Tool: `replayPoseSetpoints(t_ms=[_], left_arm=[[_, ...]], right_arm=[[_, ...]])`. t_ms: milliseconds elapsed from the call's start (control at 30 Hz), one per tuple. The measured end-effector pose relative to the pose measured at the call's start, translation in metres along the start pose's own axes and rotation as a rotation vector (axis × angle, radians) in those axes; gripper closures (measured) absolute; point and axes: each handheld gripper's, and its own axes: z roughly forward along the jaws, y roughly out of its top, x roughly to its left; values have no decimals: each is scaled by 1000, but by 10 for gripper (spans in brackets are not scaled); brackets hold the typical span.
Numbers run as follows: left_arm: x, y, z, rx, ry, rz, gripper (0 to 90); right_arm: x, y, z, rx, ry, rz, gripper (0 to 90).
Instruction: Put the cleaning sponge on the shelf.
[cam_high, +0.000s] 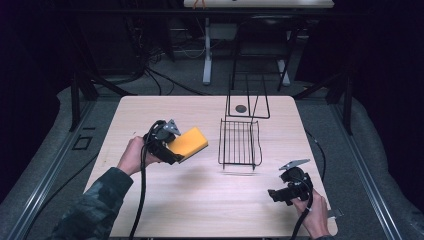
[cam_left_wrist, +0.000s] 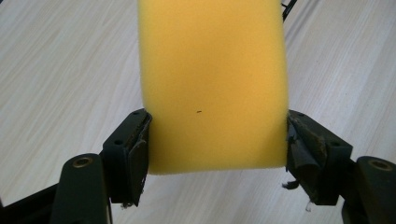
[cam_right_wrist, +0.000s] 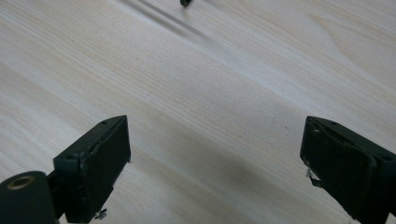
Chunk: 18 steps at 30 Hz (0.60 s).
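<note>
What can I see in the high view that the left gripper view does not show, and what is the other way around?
High view alone: the whole black wire basket, a small dark round disc behind it, and the right gripper, jaws apart, holding nothing. Left gripper view alone: the pads pressing into the sponge's two sides, and a tiny dark speck on the foam. Both: the yellow foam sponge clamped in the left gripper above the pale wooden table.

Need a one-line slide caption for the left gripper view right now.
Left claw shut on a yellow sponge, held above the pale wooden table.
</note>
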Motion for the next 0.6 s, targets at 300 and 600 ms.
replayPoseSetpoints(t_ms=[300,600], left_arm=[[-4,19,4,-9,-20,54,298],[-8,39,8,-25,-39,116,300]], right_arm=[[-2,-1,0,-4,3,5,82],[0,-2,-3,-2,2,-1,83]])
